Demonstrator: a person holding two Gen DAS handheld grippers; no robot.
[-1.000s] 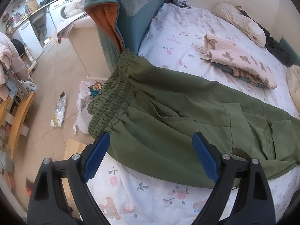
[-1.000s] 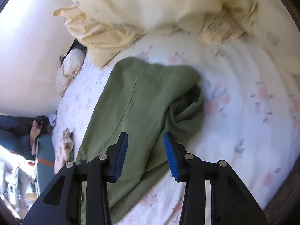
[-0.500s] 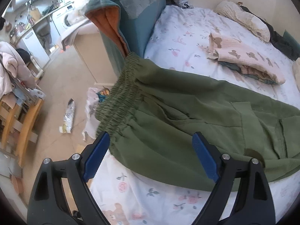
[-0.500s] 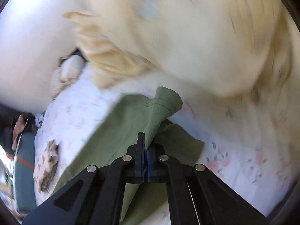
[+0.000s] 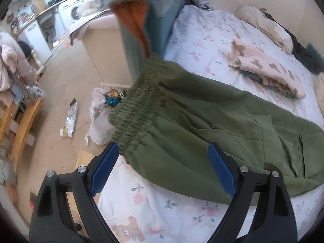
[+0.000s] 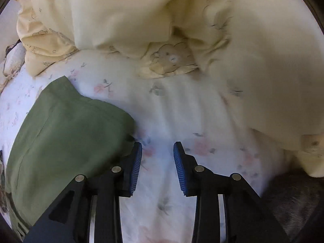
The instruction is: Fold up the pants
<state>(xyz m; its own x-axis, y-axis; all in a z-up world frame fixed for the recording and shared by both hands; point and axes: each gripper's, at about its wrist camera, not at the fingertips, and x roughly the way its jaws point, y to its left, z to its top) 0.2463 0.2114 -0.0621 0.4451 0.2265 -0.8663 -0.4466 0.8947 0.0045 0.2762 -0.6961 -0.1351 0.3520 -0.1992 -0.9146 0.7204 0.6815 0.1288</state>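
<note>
Olive green pants point(image 5: 202, 121) lie across a floral bed sheet point(image 5: 158, 202), their elastic waistband point(image 5: 139, 105) hanging at the bed's left edge. My left gripper point(image 5: 162, 162) hovers wide open over the seat of the pants, just behind the waistband, with nothing pinched. In the right wrist view the leg ends of the pants point(image 6: 66, 125) lie flat at the left. My right gripper point(image 6: 157, 162) sits beside them over bare sheet; its jaws are opening and nothing is between them.
A cream quilt point(image 6: 182, 30) is heaped beyond the leg ends. Folded pink bear-print clothes point(image 5: 267, 68) and a pillow point(image 5: 265, 26) lie further up the bed. A teal and orange blanket point(image 5: 145, 20) drapes the bed's end. Litter and bags point(image 5: 97, 117) lie on the floor below.
My right gripper shut on the pants' leg end, lifted it, then let go; the leg ends now lie flat to its left. The left gripper drifted slightly along the waistband, still open.
</note>
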